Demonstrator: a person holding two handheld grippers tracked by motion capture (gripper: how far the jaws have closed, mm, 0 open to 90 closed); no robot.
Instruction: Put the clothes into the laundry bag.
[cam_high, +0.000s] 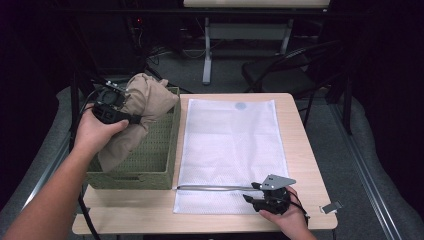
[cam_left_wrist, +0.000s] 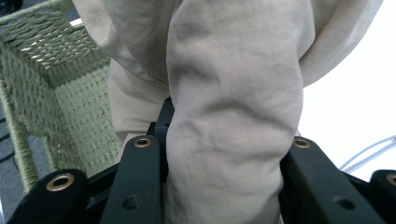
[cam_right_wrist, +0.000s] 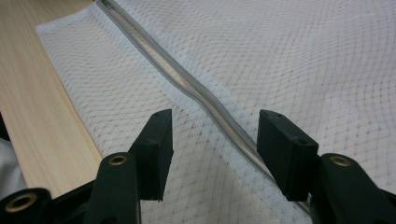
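beige garment (cam_left_wrist: 233, 116) between left claw (cam_left_wrist: 224, 186) jaws

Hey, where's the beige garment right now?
In the high view the beige garment is at the table's left, bunched over the green woven basket beside the white mesh laundry bag, clamped in the jaws of the left gripper.

The cloth (cam_high: 145, 100) is plain beige. The basket (cam_high: 165, 155) is woven in pale olive green. The mesh bag (cam_high: 230, 150) is white with a fine net pattern and a grey zip (cam_high: 215, 188). The table (cam_high: 295, 115) is light wood. Both grippers are black.
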